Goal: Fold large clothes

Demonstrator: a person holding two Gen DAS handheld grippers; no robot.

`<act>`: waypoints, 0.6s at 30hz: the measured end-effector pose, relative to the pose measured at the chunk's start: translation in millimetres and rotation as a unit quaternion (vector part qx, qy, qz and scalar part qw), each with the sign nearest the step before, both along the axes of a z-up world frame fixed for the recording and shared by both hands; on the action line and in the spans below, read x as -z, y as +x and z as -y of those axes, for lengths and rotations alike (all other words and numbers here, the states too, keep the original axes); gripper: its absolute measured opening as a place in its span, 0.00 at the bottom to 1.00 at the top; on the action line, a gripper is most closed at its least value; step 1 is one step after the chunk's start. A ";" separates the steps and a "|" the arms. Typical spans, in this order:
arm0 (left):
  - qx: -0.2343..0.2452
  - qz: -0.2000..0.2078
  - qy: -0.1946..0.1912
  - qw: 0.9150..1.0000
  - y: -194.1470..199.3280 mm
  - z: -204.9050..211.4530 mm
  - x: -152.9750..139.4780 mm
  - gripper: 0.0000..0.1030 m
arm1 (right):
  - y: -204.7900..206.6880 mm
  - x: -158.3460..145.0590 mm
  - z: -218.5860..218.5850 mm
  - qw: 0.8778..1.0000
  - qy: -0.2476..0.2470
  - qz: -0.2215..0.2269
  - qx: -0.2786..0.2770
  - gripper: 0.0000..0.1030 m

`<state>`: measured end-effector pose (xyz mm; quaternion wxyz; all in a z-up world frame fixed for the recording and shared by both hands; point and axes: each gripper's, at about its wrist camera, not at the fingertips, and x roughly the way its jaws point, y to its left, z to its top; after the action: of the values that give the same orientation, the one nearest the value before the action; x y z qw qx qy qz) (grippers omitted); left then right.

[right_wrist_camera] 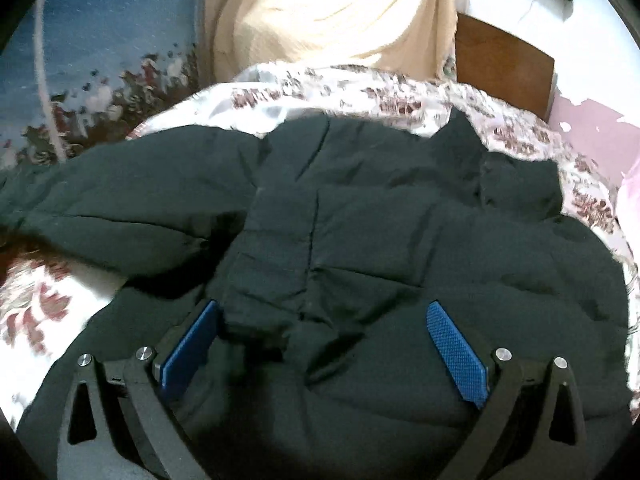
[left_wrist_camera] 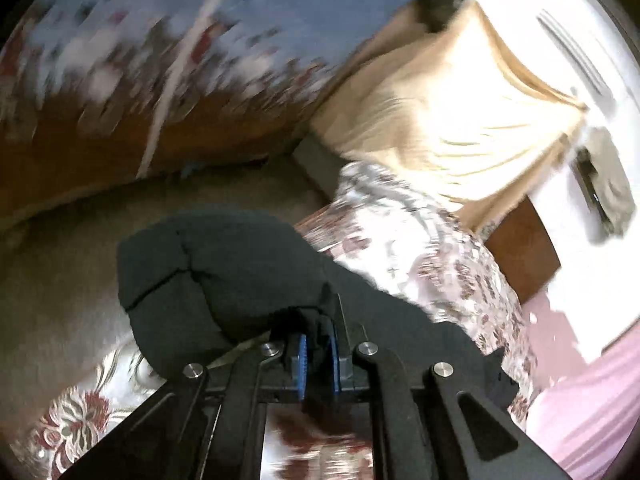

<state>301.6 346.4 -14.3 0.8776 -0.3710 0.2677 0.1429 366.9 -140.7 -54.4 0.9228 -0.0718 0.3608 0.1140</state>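
A dark puffy jacket (right_wrist_camera: 360, 232) lies spread on a bed covered by a floral bedspread (right_wrist_camera: 360, 92), which serves as the landmark here. The jacket takes up most of the bedspread's middle, with one sleeve (right_wrist_camera: 120, 204) stretched toward the bedspread's left edge and the collar (right_wrist_camera: 516, 176) toward its far right side.

The right gripper (right_wrist_camera: 324, 344) hovers over the jacket's near part, its blue fingers (right_wrist_camera: 456, 352) spread wide with nothing between them; a folded flap of the jacket lies just beyond the gap.

The left gripper (left_wrist_camera: 318, 354) has its blue fingers (left_wrist_camera: 301, 364) drawn narrow, pinching a bunch of the jacket's dark fabric (left_wrist_camera: 224, 272), which bulges up ahead of them above the bedspread (left_wrist_camera: 420, 248).

Beyond the bedspread's far edge hang a cream curtain (right_wrist_camera: 332, 12) and a brown headboard (right_wrist_camera: 504, 68).
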 end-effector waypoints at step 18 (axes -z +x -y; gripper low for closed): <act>0.334 0.089 0.217 0.913 88.9 309.7 -128.3 0.08 | -65.7 -44.5 227.9 0.987 0.085 0.035 0.128 0.99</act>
<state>390.5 36.7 114.1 0.9533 -0.0716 0.2595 -0.1371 301.2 -368.6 -9.9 0.9446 0.0500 0.3237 0.0225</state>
